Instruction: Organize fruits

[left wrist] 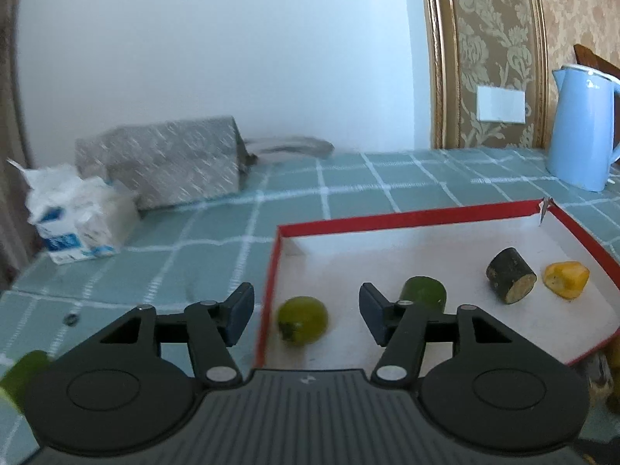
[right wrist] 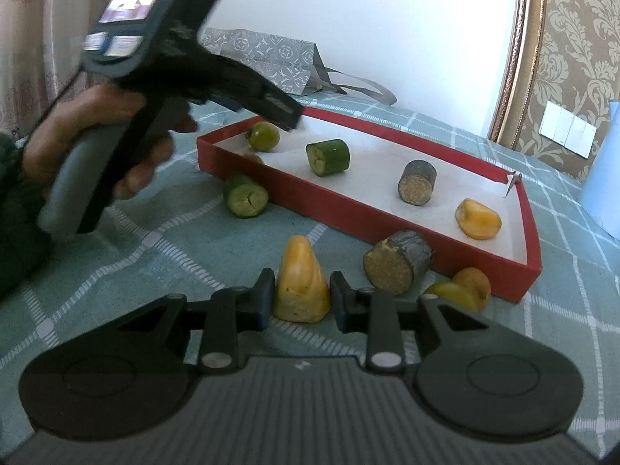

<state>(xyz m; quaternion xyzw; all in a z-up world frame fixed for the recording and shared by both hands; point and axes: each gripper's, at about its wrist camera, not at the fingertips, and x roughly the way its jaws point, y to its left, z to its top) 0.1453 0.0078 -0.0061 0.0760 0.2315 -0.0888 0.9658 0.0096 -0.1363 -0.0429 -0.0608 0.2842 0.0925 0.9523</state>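
Note:
A red-rimmed tray [left wrist: 407,217] with a white floor holds a round green fruit [left wrist: 302,319], a green cylinder piece [left wrist: 424,294], a dark cylinder piece [left wrist: 511,275] and a yellow piece [left wrist: 565,279]. My left gripper [left wrist: 306,317] is open over the tray's near left corner. The round green fruit lies on the tray floor between its fingers, untouched by the pads. In the right wrist view the left gripper [right wrist: 288,118] hovers above that fruit [right wrist: 263,136]. My right gripper [right wrist: 303,298] is shut on a yellow fruit piece [right wrist: 302,283] low over the tablecloth, in front of the tray [right wrist: 348,209].
Outside the tray lie a green cylinder [right wrist: 246,195], a dark cylinder [right wrist: 395,261] and two small yellow-orange fruits [right wrist: 465,290]. A grey patterned bag [left wrist: 166,162], a tissue pack [left wrist: 73,217] and a blue kettle [left wrist: 581,128] stand at the back. A hand [right wrist: 97,147] holds the left gripper.

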